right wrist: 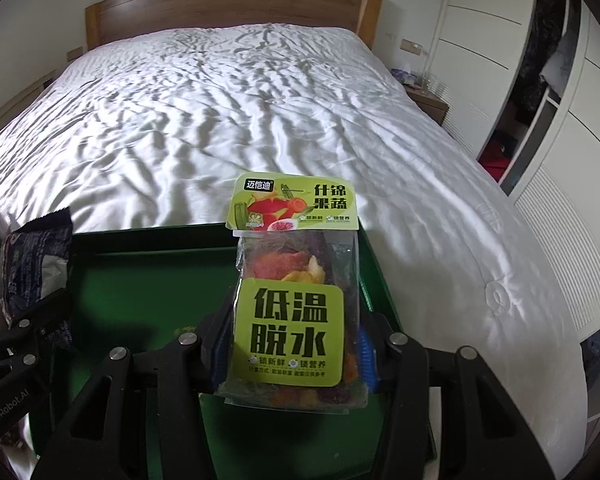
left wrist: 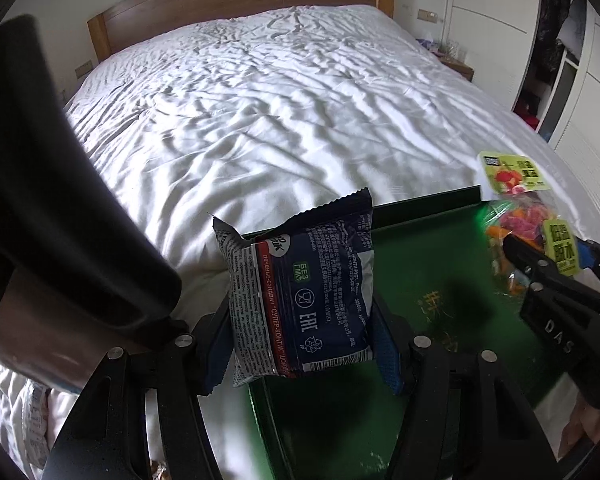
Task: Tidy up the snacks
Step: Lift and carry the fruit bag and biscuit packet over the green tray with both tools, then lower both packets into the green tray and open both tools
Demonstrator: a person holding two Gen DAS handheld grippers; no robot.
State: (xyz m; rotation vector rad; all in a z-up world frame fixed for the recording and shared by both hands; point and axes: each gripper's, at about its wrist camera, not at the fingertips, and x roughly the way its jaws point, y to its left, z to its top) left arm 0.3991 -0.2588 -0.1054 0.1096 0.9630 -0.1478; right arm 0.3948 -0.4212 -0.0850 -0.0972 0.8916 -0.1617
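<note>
While both snack packs are up in the air, the dark blue cookie packet (left wrist: 300, 296) with white panels and Cyrillic print sits dead center in the lower half of the left wrist view, pinched on its two side edges by the left gripper (left wrist: 304, 344), whose blue-padded fingers (left wrist: 386, 354) are about halfway closed and pressing right on the wrapper. It stands upright, crimped top edge pointing up. Over in the right wrist view it's the same deal: the clear bag of dried fruit and veggie chips (right wrist: 296, 300), with a lime green header card and a big green label with Chinese characters, is clamped by the right gripper (right wrist: 294, 354), fingers (right wrist: 366, 354) about half open and squeezing both sides of the bag near its bottom. That bag also shows at the right edge of the left view, and the cookie packet peeks in at the left edge of the right view, so the two are held side by side, apart from each other. Under and behind both packs is a dark green box (right wrist: 140, 280) with low walls and some gold marking on its floor, filling the lower middle of both frames. It sits on the near end of a bed (right wrist: 220, 112) with a wrinkled white sheet, wooden headboard (right wrist: 220, 4) at the top of frame. White wardrobe (right wrist: 500, 20) runs along the right edge, with a small nightstand (right wrist: 428, 100) beside the bed.
</note>
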